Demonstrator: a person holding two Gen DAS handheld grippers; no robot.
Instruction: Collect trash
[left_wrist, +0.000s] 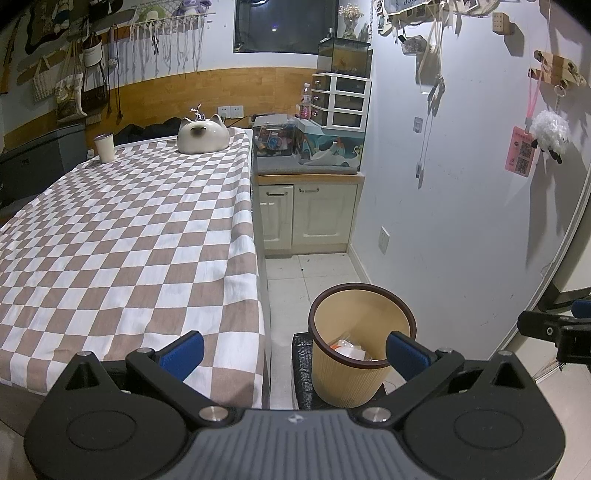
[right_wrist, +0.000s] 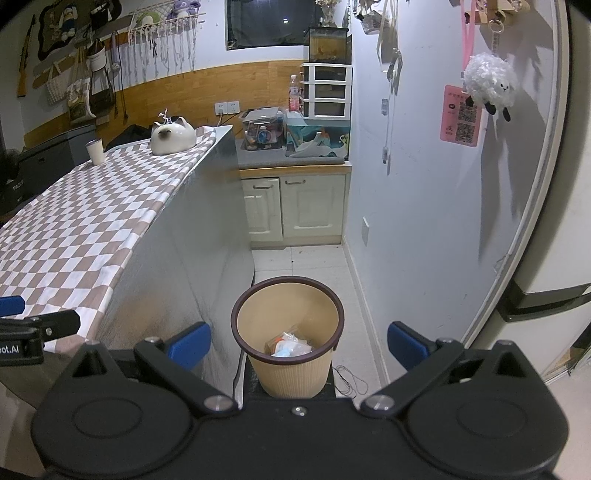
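Two empty tools, (left_wrist: 293, 350) (right_wrist: 299, 341) spread; bin (right_wrist: 288, 373) trash (right_wrist: 290, 345) indistinct.

The left wrist view looks forward and down from above the near edge of the brown-and-white checked cloth worktop (left_wrist: 122, 236); the right wrist view sits lower and further right, over the tan ribbed plastic bin with dark rim (right_wrist: 287, 334); both share that bin (left_wrist: 360, 343), the worktop (right_wrist: 85, 221) and the cream cabinet (left_wrist: 308, 218).
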